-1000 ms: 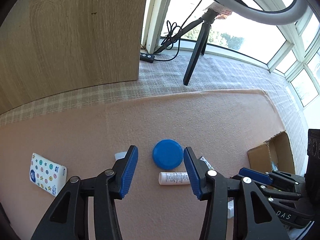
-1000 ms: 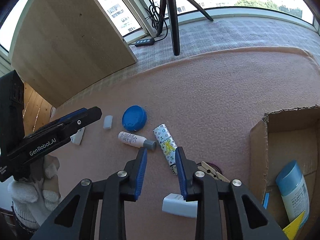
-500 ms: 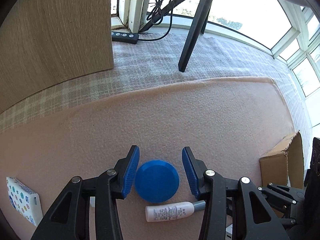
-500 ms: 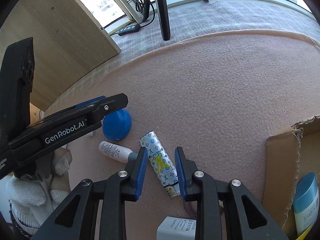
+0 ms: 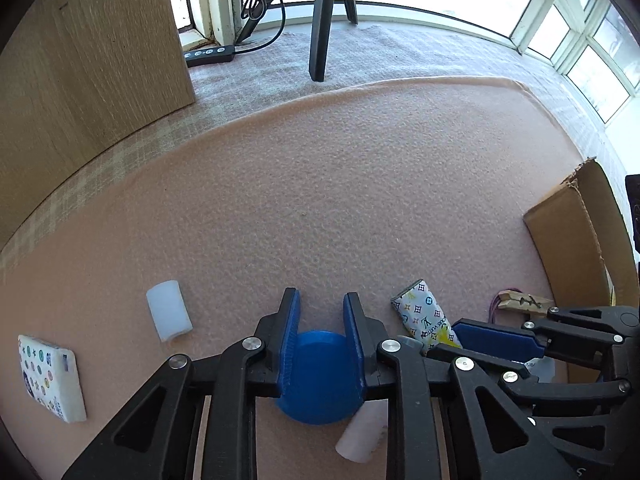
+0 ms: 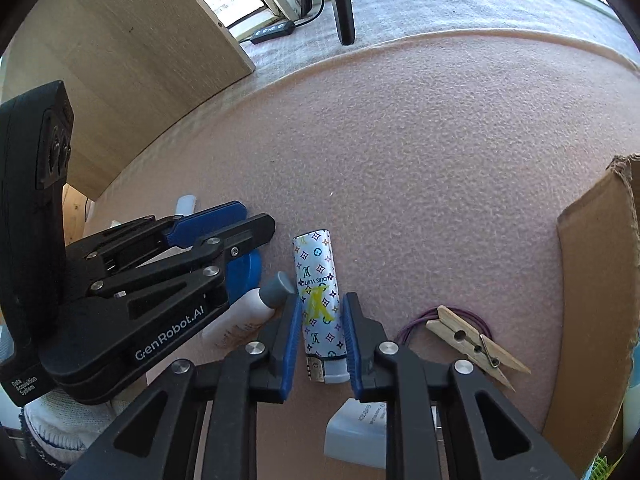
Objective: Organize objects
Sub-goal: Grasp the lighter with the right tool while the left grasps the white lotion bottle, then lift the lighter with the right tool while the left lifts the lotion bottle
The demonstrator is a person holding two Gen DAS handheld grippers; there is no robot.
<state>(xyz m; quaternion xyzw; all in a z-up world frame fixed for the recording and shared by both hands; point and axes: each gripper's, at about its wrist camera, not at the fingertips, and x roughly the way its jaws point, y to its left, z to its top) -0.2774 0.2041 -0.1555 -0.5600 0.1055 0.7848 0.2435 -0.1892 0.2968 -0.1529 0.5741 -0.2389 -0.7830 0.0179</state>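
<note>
My left gripper (image 5: 320, 304) straddles a round blue lid (image 5: 319, 380) lying on the pink mat; its blue pads touch the lid's sides, so it looks shut on it. My right gripper (image 6: 319, 300) has its jaws on either side of a patterned lighter (image 6: 318, 292) lying on the mat, with small gaps showing, so it is open. The lighter also shows in the left wrist view (image 5: 424, 316). A small white bottle with a grey cap (image 6: 256, 312) lies between lid and lighter.
A cardboard box (image 6: 600, 280) stands at the right. A wooden clothespin (image 6: 476, 340) on a purple band lies beside it. A white cap (image 5: 168, 316) and a patterned white block (image 5: 52, 376) lie at the left. A white-grey container (image 6: 356, 436) sits under my right gripper. A wooden panel (image 5: 80, 60) and tripod leg (image 5: 322, 20) stand behind.
Both grippers moved forward and down. The left one came around the blue lid and narrowed onto it. The right one came around the patterned lighter.
</note>
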